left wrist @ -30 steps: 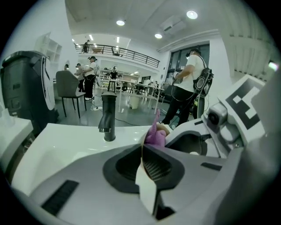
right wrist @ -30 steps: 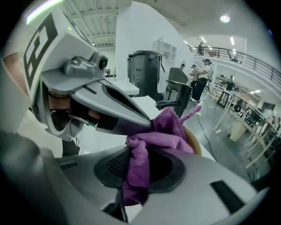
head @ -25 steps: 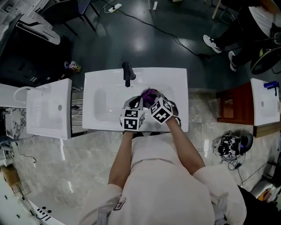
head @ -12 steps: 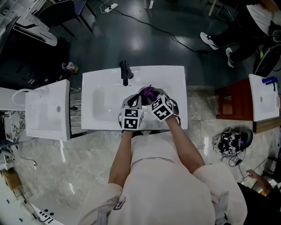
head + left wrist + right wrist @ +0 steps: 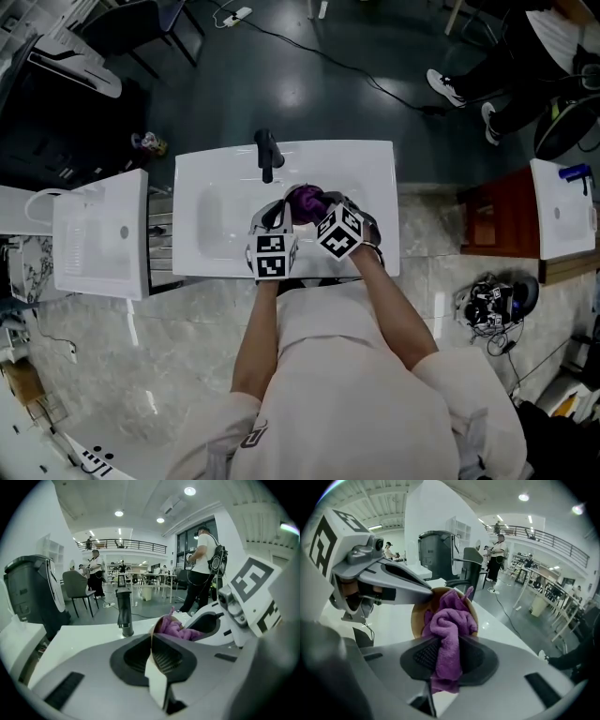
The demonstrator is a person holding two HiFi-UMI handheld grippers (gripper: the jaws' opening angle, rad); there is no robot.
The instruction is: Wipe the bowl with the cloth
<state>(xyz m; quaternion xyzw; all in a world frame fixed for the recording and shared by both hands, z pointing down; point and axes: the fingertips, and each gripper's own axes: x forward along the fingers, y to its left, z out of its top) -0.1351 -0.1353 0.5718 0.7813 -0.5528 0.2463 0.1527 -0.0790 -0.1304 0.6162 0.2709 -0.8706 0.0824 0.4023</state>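
Over a white sink (image 5: 216, 225), the left gripper (image 5: 151, 654) is clamped on the rim of the wooden bowl (image 5: 418, 619). The right gripper (image 5: 447, 657) pinches the purple cloth (image 5: 305, 200), pressed inside the bowl. Both grippers sit slightly further left than a second ago.

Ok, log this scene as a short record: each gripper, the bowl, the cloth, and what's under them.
left gripper: shut on the bowl's rim
right gripper: shut on the cloth
bowl: tan, tipped on its side, opening toward the right gripper
cloth: purple, bunched, pushed into the bowl
sink: white, below both grippers
faucet: black, at the sink's far edge
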